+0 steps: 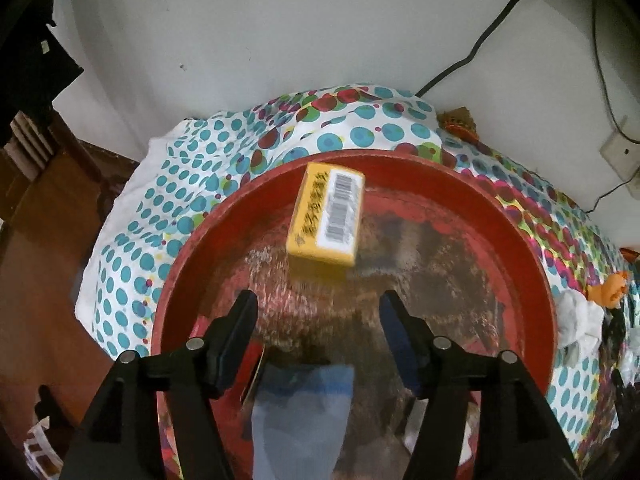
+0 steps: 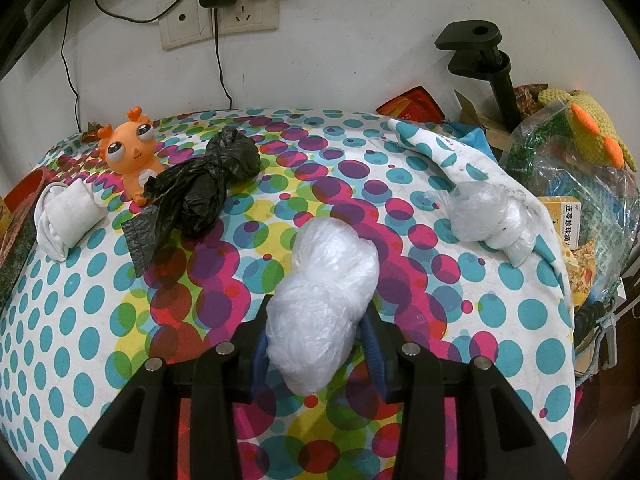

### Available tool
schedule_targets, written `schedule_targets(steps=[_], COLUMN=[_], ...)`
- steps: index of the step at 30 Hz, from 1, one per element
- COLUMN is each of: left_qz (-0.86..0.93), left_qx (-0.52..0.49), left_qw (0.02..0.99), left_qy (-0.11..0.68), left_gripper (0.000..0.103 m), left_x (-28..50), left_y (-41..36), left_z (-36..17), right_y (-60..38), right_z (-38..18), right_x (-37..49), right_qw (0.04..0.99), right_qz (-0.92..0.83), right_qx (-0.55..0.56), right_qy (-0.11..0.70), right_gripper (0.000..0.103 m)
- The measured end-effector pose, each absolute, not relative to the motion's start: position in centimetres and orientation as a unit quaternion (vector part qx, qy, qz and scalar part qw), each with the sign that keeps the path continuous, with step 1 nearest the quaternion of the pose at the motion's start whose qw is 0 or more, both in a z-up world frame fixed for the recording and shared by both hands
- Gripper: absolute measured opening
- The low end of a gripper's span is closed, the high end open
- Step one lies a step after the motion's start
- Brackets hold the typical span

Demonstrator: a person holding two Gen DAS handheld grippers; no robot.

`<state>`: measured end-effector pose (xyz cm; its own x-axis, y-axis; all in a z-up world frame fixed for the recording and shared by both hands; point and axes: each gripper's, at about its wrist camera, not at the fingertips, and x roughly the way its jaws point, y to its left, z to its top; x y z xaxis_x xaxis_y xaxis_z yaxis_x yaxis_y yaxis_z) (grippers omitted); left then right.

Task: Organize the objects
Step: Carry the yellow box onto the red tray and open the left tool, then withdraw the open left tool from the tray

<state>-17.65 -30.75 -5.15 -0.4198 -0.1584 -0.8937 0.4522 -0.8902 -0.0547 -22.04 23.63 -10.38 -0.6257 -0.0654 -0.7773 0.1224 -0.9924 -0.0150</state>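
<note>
R gripper [image 2: 316,344] pinches crumpled white plastic bag [image 2: 320,312], long axis running fwd; L gripper [image 1: 318,324] spread, empty (yellow barcoded box [image 1: 326,216] ahead, seemingly in red round basin [image 1: 536,280]).

motion-blurred: yellow box [image 1: 326,216] at the far side of the red basin [image 1: 520,248], lettering unreadable. near rim of that basin cut off by the frame's lower edge. bluish packet [image 1: 304,412] in the near part of the basin smeared, kind untellable. in the right view, near end of the white plastic bundle [image 2: 320,312] hidden between the right tongs [image 2: 316,344]. yellow carton [image 2: 564,220] at far right half covered by a clear bag [image 2: 560,160]. red basin edge at far left cropped.
</note>
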Motion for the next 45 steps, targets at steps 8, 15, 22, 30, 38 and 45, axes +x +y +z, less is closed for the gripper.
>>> schedule_targets(steps=[8,15,22,30,38,45], left_qz=[-0.848,-0.860,-0.865,-0.869,-0.880,-0.877], left_qx=[0.477,0.459,0.428,0.417,0.410,0.417], left_qw=[0.198,0.193,0.214,0.241,0.226,0.215], left_qy=[0.115,0.111,0.153,0.113,0.083,0.106], left_gripper=[0.077,0.089,0.092,0.094,0.097,0.098], left_x=[-11.8,-6.4,-1.7,0.5,0.8,0.5], left_y=[-28.3,-26.4,-26.7,-26.7,-26.8,-27.3], left_z=[-3.9,-4.4,-5.2,-6.3,-6.6,-7.2], right_y=[23.6,23.5,23.5,23.2,23.3,22.0], right_z=[-10.3,-10.3,-10.3,-10.1,-9.9,-8.4], right_x=[-22.0,-22.0,-22.0,-21.9,-20.6,-18.1], right_qw=[0.051,0.050,0.049,0.041,0.017,0.047], right_qz=[-0.901,-0.901,-0.901,-0.902,-0.904,-0.908], right_qx=[0.430,0.429,0.429,0.426,0.424,0.414], right_qy=[0.035,0.037,0.040,0.059,0.041,0.042], right_gripper=[0.042,0.042,0.042,0.040,0.039,0.039])
